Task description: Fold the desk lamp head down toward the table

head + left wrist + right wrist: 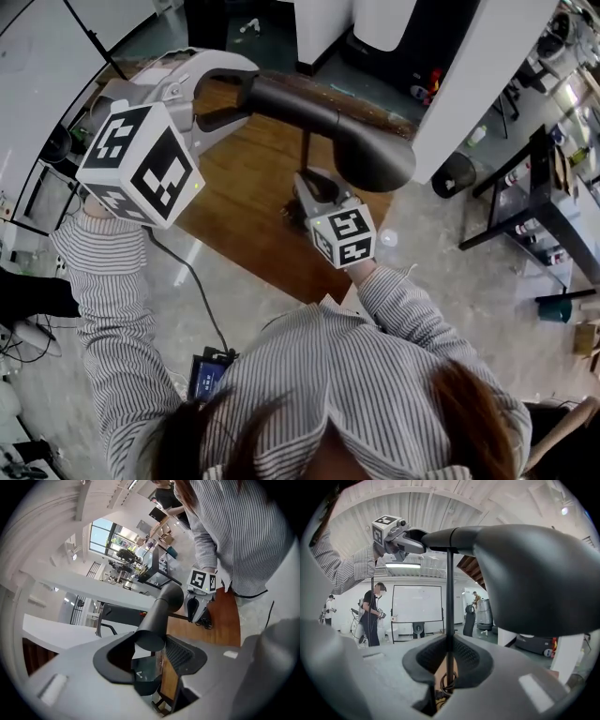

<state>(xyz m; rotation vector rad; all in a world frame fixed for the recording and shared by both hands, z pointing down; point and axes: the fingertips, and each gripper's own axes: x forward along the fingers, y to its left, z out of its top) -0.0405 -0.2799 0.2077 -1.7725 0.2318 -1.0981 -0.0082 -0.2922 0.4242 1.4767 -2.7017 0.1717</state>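
The wooden table [253, 216] fills the middle of the head view, with a white partition [478, 66] just behind its far edge and pale floor all round. To the right, well apart, stands a black-framed rack [544, 202] loaded with small bottles.

Above the table hangs the dark lamp head [370, 150], a broad hood at the end of the lamp arm [281, 98], which runs roughly level. The hood sits over the right gripper [309, 192] and, in the right gripper view, blocks most of the upper right of the room. The thin lamp pole [306, 150] rises from the table to the arm.

The left gripper [220, 94] is raised high, its jaws clamped on the free end of the lamp arm. The right gripper is lower, its jaws drawn in on the lamp pole near its foot, where a coil of cord [446, 681] lies on the wood.

A black cable [192, 281] trails over the floor to a small blue-screened device [208, 375]. A whiteboard [417, 604] stands far off, with a person [372, 611] beside it.
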